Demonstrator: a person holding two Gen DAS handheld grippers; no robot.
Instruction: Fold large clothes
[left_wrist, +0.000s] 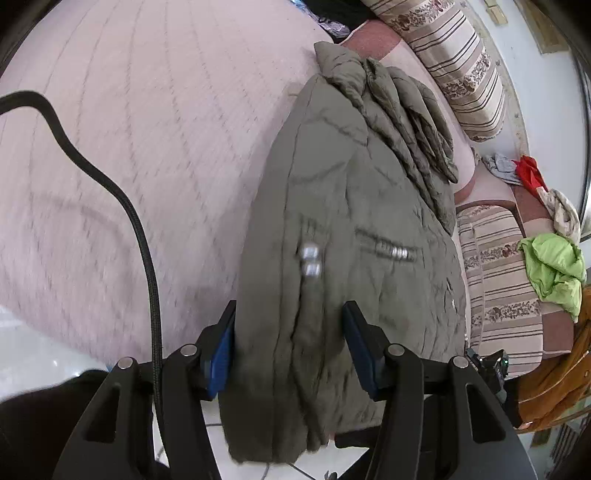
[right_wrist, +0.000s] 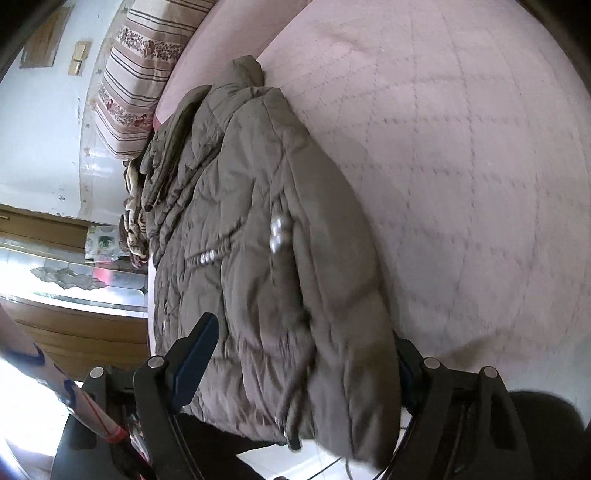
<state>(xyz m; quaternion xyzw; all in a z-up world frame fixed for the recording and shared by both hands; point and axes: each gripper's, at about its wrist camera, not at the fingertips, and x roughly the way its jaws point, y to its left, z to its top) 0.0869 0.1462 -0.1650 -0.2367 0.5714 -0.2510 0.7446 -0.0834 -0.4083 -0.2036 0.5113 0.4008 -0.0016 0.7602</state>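
Fig.: mid-fold of an olive quilted jacket (left_wrist: 332, 229), lying lengthwise on a pink quilted bed (left_wrist: 129, 147), near hem hanging over the bed edge above tiled floor. Left gripper (left_wrist: 288, 350): blue-padded jaws set wide w/ a thick bunch of the near hem between them, apparently clamping it; the left pad touches fabric, contact at the right pad is less certain. Right gripper (right_wrist: 303, 369): jaws likewise straddle a bulky wad of the near hem; the right-hand pad is hidden by fabric, so a firm grip cannot be confirmed. Step judged in hand: garment already doubled lengthwise, sleeves bunched at far end; both grippers at near hem, prob. ready to carry it toward the collar. Next move calls for lifting both sides evenly and keeping the thick layers from slipping. Surroundings: striped floral cushions (left_wrist: 454, 70) at far right; green cloth (left_wrist: 554, 269) and red item (left_wrist: 528, 170) at right, apart from jacket; black cable (left_wrist: 122, 199) draped over the bed at left, could snag. Motion blur limits detail.
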